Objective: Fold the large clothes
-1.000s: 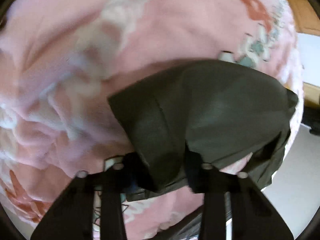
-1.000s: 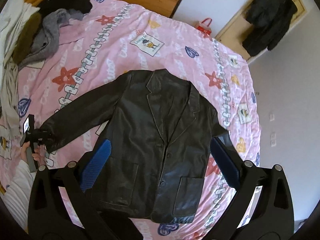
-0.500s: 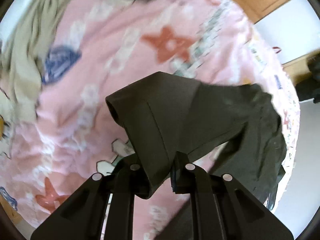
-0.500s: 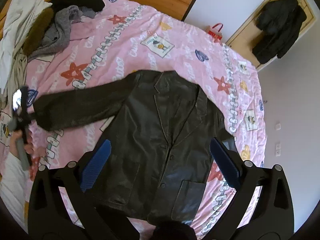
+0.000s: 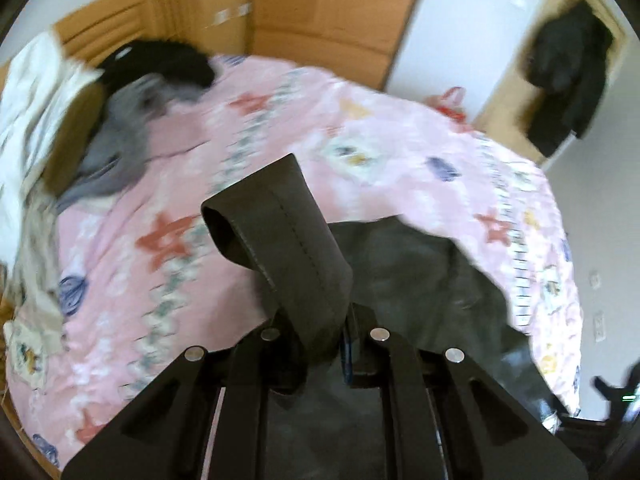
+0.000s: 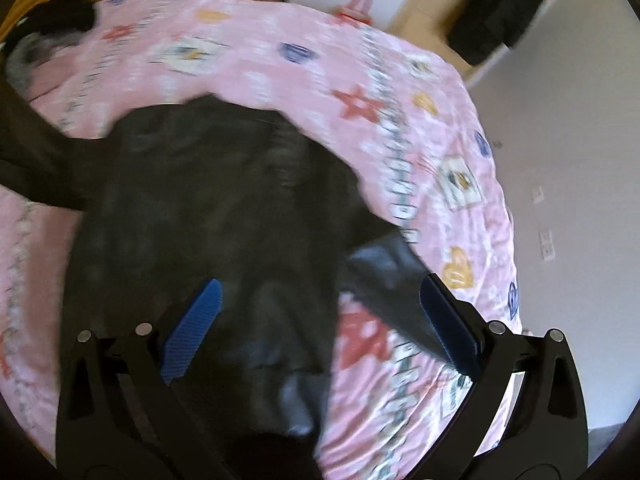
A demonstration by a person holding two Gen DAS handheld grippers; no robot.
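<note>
- A bed (image 5: 304,128) with a pink cover printed with red stars, blue hearts and small cartoon squares fills most of both wrist views; both pictures are blurred.
- A black leather jacket (image 6: 208,216) lies spread on the cover near the bed's near edge, front side up as far as the blur lets one tell.
- The left gripper (image 5: 326,336) is clamped on the cuff end of one jacket sleeve (image 5: 280,240). Its jaws have just been closing, with the sleeve between them. The sleeve rises off the bed, its open cuff pointing toward the head of the bed.
- The right gripper (image 6: 320,320) hangs above the jacket's lower half with its blue-padded jaws wide apart and gripping nothing.
- The jacket's other sleeve (image 6: 392,276) lies on the cover toward the bed's right side, just beside the right-hand jaw in the picture.
- At the head of the bed sits a pile of other clothes (image 5: 132,108), black, grey and white.
- Behind the bed stand wooden wardrobe panels (image 5: 320,4).
- Beyond the bed's far right corner, a dark coat (image 5: 568,76) hangs against a pale wall, with a red bag (image 5: 452,100) below it by the bed's edge.
</note>
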